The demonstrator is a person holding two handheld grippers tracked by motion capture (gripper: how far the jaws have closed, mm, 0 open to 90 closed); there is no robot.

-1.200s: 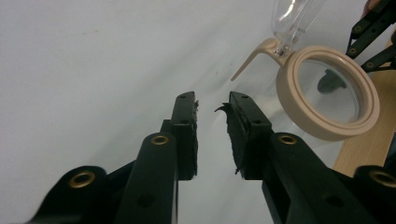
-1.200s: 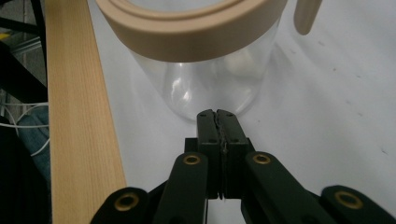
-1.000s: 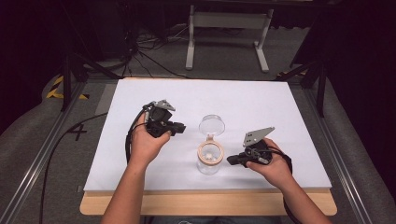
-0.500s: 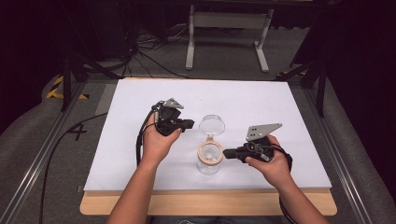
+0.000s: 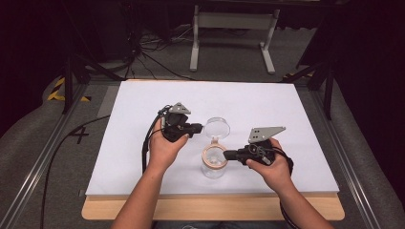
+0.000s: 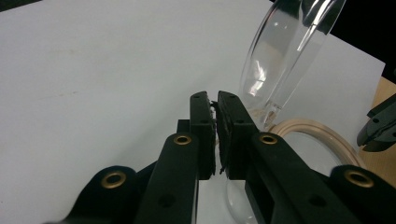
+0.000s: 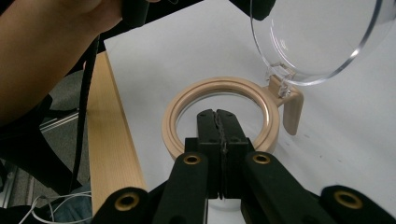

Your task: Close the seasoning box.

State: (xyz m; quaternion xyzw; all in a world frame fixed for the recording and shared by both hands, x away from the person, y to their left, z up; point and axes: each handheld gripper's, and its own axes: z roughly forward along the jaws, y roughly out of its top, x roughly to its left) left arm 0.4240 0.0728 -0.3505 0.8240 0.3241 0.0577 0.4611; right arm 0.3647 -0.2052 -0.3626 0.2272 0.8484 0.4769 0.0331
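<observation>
Standing on the white sheet [image 5: 143, 157] near the table's front edge, a clear jar [image 5: 213, 164] is seen with its hinged lid [image 5: 216, 128] flipped up. The left gripper [image 5: 199, 127], jaws almost together after just opening slightly, is held beside the lid, gripping nothing. The right gripper [image 5: 226, 155], jaws closed and empty, is held at the jar's tan rim [image 7: 219, 88].

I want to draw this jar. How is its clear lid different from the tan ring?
The lid is see-through and stands tipped up; the ring is tan, solid-coloured and lies flat on the jar. The lid is a full disc; the ring is open in the middle. Both are round, joined at a hinge.
</observation>
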